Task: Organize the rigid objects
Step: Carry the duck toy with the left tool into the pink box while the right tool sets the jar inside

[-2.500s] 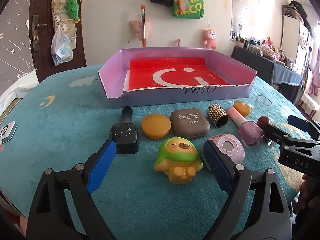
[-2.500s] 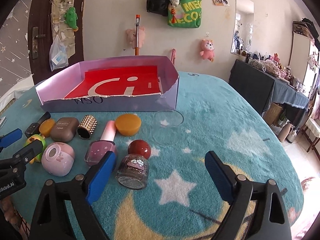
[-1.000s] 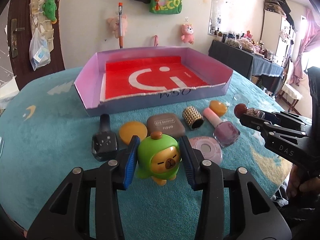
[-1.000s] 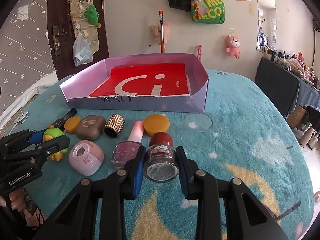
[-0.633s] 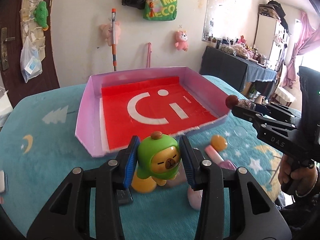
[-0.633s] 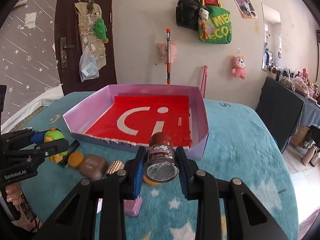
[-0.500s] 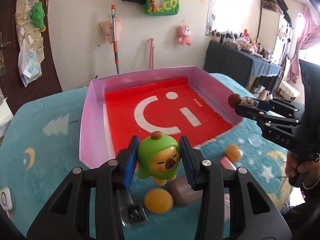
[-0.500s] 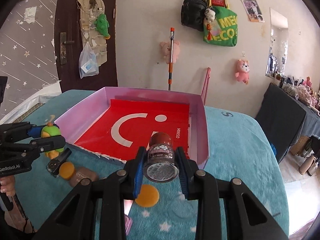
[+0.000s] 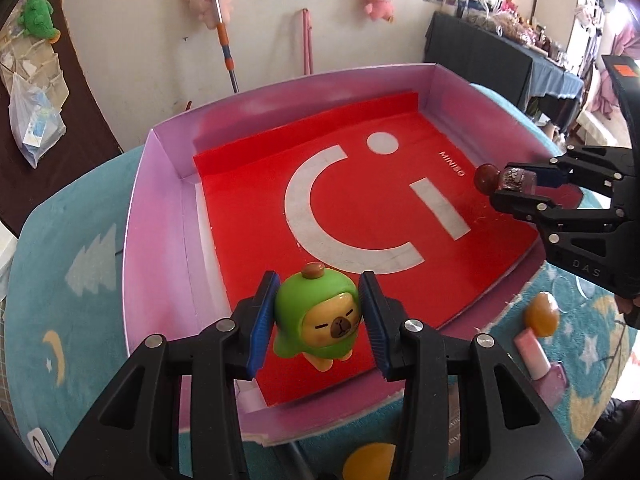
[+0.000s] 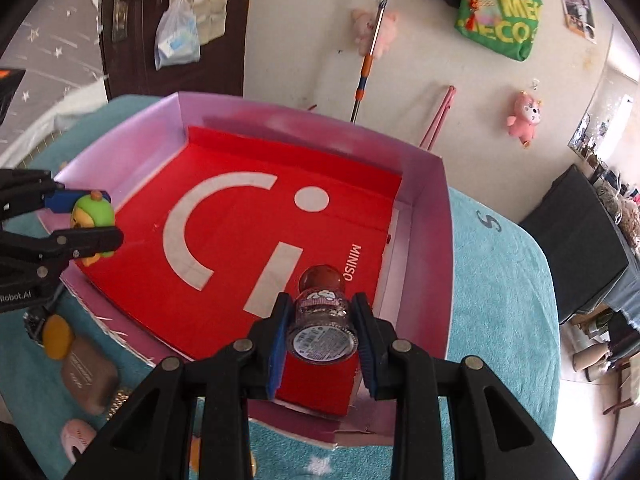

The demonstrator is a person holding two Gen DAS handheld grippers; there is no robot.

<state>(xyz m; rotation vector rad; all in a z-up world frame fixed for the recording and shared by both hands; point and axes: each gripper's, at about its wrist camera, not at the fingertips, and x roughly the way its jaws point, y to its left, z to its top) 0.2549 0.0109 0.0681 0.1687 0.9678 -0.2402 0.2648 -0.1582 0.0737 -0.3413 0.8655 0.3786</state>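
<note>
Left hand-held gripper (image 9: 319, 320) clamped on green capybara toy (image 9: 318, 318) – above the tray (image 9: 152, 240), near edge. Right hand-held gripper (image 10: 321, 330) clamped on glitter bottle (image 10: 322, 320) – above its right side

Behind your table, with its teal star-patterned cover (image 10: 500, 280), stands a cream wall (image 10: 300, 20) hung with pink plush toys (image 10: 524, 114) and a green bag (image 10: 500, 28). A dark door (image 10: 132, 20) is on the left; what looks like a dark cabinet (image 10: 580, 232) on the right.

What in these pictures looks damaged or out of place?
The near edge of the tray is torn and ragged; its red liner lies slightly askew, leaving a bare strip along one wall. Nothing is spilled.
</note>
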